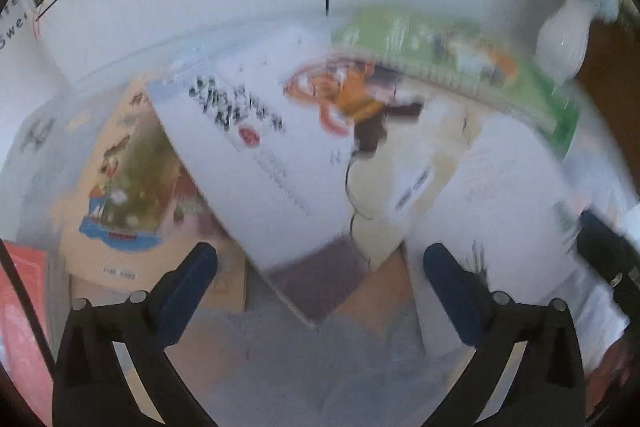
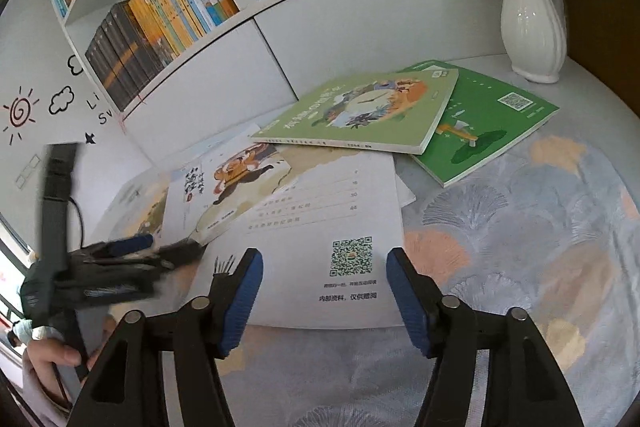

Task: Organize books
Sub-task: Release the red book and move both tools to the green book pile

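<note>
Our left gripper [image 1: 320, 267] hangs with its jaws spread wide and empty above a loose heap of books, a white book with black lettering [image 1: 260, 155] lying askew just ahead of them. Our right gripper [image 2: 324, 291] has its jaws parted too, pressing on nothing, with the white back cover carrying a QR code [image 2: 340, 227] lying flat between and beyond them. Farther out on the bench [image 2: 540, 227], covered in a patterned cloth, a pale green book [image 2: 360, 119] overlaps a darker green one [image 2: 488, 123]. A white vase [image 2: 532, 19] of blue flowers stands beside them, beneath crowded bookshelves [image 2: 192, 3].
</note>
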A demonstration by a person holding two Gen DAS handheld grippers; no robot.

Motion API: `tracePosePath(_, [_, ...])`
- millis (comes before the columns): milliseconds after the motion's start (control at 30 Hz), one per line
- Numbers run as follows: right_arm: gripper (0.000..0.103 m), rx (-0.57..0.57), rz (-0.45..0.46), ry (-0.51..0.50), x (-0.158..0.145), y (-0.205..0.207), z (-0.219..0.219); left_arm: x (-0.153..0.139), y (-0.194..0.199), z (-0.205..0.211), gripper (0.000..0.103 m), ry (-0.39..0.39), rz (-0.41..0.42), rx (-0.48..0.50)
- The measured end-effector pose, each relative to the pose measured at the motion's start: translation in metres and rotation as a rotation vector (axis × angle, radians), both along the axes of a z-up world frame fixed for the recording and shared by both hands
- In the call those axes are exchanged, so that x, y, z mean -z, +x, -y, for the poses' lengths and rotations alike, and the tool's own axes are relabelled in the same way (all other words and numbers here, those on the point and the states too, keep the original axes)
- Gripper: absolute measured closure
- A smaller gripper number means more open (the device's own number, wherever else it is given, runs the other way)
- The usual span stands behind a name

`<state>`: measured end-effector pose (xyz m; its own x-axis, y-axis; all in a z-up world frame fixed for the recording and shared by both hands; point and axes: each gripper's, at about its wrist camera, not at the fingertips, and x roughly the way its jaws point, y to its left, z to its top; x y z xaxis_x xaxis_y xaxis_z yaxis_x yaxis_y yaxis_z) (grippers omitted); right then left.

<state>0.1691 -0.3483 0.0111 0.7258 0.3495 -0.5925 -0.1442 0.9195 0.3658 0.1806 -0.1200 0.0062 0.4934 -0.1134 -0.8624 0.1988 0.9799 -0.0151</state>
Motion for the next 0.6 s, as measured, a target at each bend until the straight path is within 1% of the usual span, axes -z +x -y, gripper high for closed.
tracePosePath(133, [0.037,-0.003,0.002,-0.006,0.0012,0.0006,-0.0019,-0.0002,0.0041,-0.0014,0.000,0.001,-0.027,0.020])
tracePosePath(333, [0.032,-0.011,0.004,-0.005,0.0018,-0.0006,-0.0035,-0.0011,0.0082,-0.0007,0.000,0.006,-0.047,-0.008])
tracePosePath(600, [0.028,-0.022,0.004,0.017,0.0021,0.0005,-0.0019,0.0016,0.0046,-0.0002,0.000,0.001,-0.008,-0.011])
